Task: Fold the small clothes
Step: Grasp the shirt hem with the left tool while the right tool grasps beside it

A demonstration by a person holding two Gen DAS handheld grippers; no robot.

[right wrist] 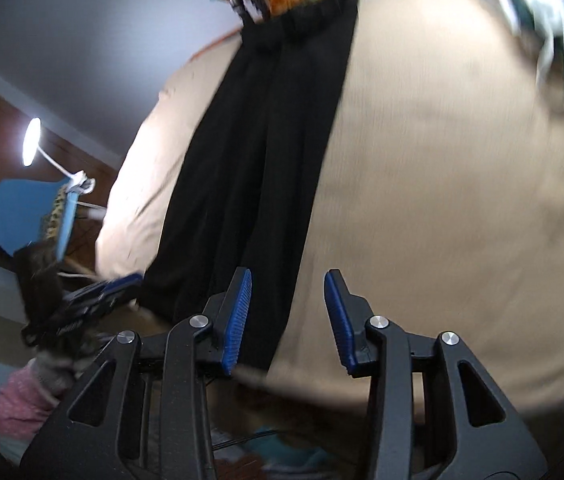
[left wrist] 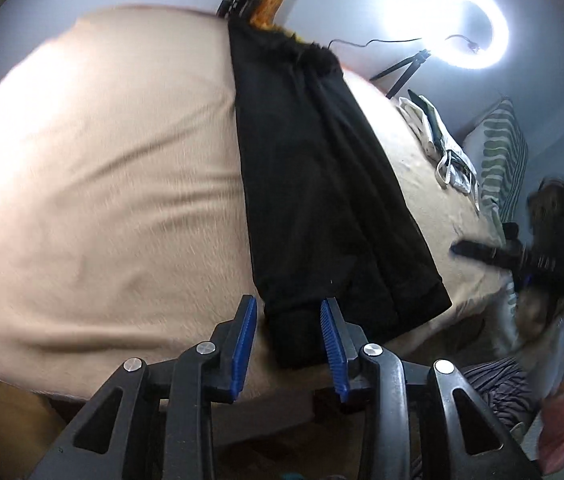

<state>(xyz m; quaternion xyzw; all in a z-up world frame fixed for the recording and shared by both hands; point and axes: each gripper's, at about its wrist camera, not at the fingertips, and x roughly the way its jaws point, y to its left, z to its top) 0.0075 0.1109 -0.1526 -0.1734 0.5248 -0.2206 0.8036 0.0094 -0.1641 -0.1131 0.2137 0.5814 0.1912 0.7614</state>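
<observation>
A pair of black trousers (left wrist: pixel 322 184) lies folded lengthwise on the beige bed cover (left wrist: pixel 102 168), hems at the near edge. The left gripper (left wrist: pixel 288 344) hovers over a hem, jaws apart, gripping nothing. The right gripper (right wrist: pixel 288 320) also stands parted and empty, beside the trousers' edge.

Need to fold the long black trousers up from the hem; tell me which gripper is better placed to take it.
Left. The left gripper hovers open right at the hem of the black trousers; the right gripper hangs mostly over bare beige bedsheet.
</observation>
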